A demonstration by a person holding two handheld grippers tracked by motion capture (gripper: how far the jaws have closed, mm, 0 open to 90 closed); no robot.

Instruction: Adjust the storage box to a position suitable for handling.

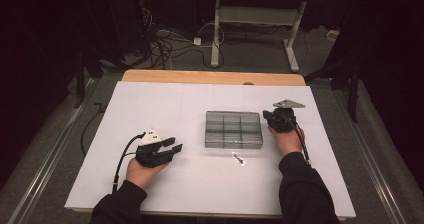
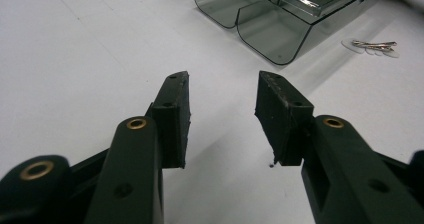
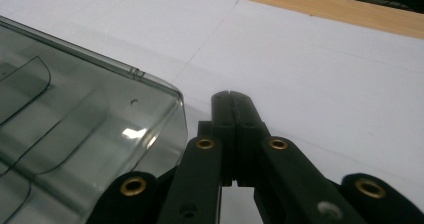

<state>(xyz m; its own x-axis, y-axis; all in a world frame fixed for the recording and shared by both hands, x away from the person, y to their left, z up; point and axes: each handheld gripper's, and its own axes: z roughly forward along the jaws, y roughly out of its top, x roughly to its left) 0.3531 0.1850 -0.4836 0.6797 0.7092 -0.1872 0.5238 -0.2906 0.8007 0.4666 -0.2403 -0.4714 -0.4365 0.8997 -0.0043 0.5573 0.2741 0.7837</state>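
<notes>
The clip (image 1: 238, 158) lies just before the box (image 1: 233, 129), between the open left tool (image 1: 172, 145) and the closed right tool (image 1: 268, 117).

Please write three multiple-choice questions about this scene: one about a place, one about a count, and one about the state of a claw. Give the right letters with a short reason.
1. Where does the small clear packet lie?
A. inside the organizer box
B. on the white table, in front of the box's near edge
C. between the left claw's jaws

2. How many compartments does the smoky clear organizer box have?
A. two
B. six
C. twelve

3. How do the two claws stand?
A. left open, right shut
B. left shut, right open
C. both open

Answers: 1 B, the high view shows the packet on the white table just near of the box. 2 B, the dividers make two rows of three. 3 A, the left claw has a wide gap between its jaws, while the right claw has its jaws pressed together beside the box.
</notes>
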